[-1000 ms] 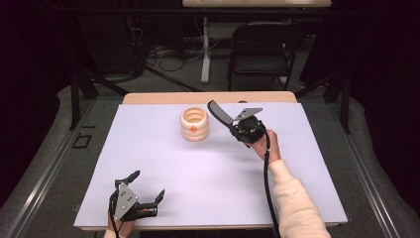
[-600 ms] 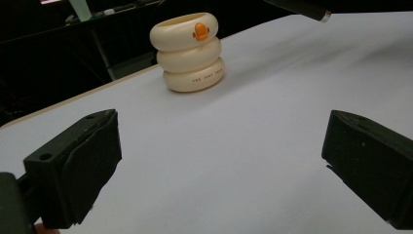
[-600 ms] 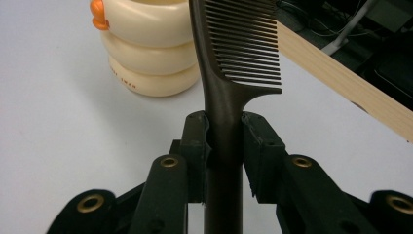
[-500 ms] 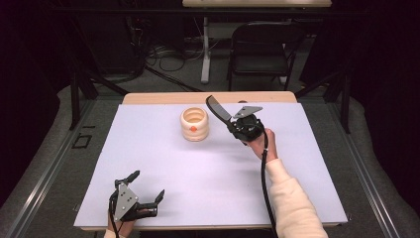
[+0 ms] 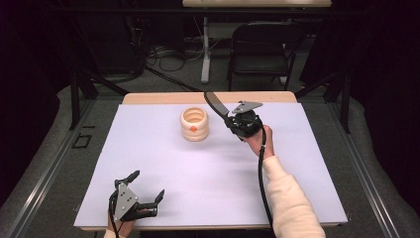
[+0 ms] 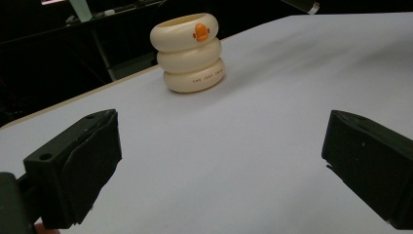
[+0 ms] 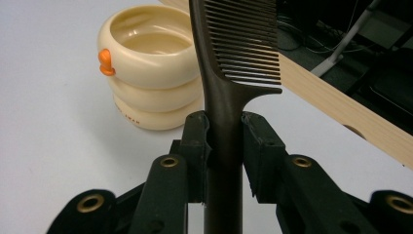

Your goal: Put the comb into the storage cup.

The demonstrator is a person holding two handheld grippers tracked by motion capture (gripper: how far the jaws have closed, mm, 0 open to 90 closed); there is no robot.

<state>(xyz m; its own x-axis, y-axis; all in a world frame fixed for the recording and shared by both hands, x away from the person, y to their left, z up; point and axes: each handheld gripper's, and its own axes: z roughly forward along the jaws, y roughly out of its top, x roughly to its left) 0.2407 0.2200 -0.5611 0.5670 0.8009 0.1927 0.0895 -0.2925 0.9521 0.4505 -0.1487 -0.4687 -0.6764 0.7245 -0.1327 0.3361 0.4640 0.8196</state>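
Right claw (image 7: 225, 141): clamping tight on the handle of a dark comb (image 7: 241, 44), teeth end pointing up and away, raised off the bench.
Comb's place: hanging in the air just beside the cream ringed cup (image 5: 194, 124), not yet over its mouth.
Left claw (image 5: 146, 191): resting wide apart at the near bench (image 5: 163, 163) edge, gripping nothing.
Progress: comb is picked up; lowering it into the cup is likely remaining.
Count: one comb, one cup, two claws.
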